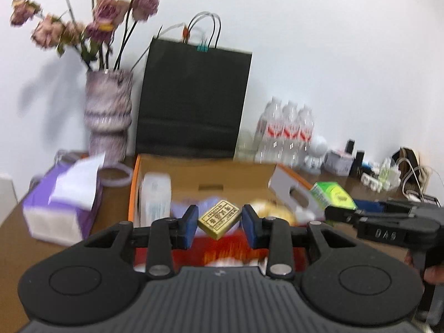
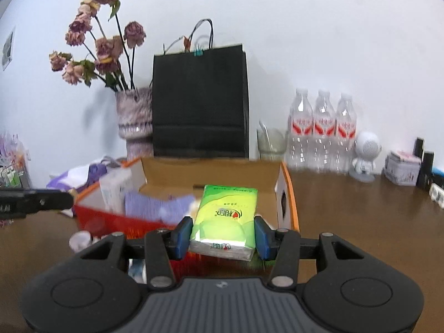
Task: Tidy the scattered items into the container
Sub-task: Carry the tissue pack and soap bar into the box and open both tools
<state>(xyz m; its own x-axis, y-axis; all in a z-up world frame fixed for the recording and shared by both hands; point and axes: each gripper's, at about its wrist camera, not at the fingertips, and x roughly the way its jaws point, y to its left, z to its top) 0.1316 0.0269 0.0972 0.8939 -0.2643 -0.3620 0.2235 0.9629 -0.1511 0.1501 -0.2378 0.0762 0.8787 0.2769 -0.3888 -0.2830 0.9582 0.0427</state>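
In the left wrist view, a purple tissue box [image 1: 62, 208] was seen at the lower left of the frame on the brown wooden counter [image 1: 16, 238], just beside the open orange-edged cardboard box [image 1: 133, 191] that served as the container. The left gripper [image 1: 219, 222] was held over the box's near red wall, and a small gold rectangular block with printed characters [image 1: 219, 219] was seen tilted between the blue pads. The jaws were set a little wider than the block; a narrow gap showed on each side, so whether it was pinched or already slipping free could not be told through the blur. If it was released from there, it was judged likely to land on the items already inside, or to strike the near wall and bounce out onto the counter.

In the right wrist view, the right gripper [image 2: 223, 236] was closed on a green plastic-wrapped tissue pack [image 2: 224, 219] near its rear end, with most of the pack projecting forward over the box. The soft pack was judged liable to droop or twist out of so short a hold. At the left edge of that frame the other gripper's finger was seen; a collision between the two tools over the crowded box was judged possible.
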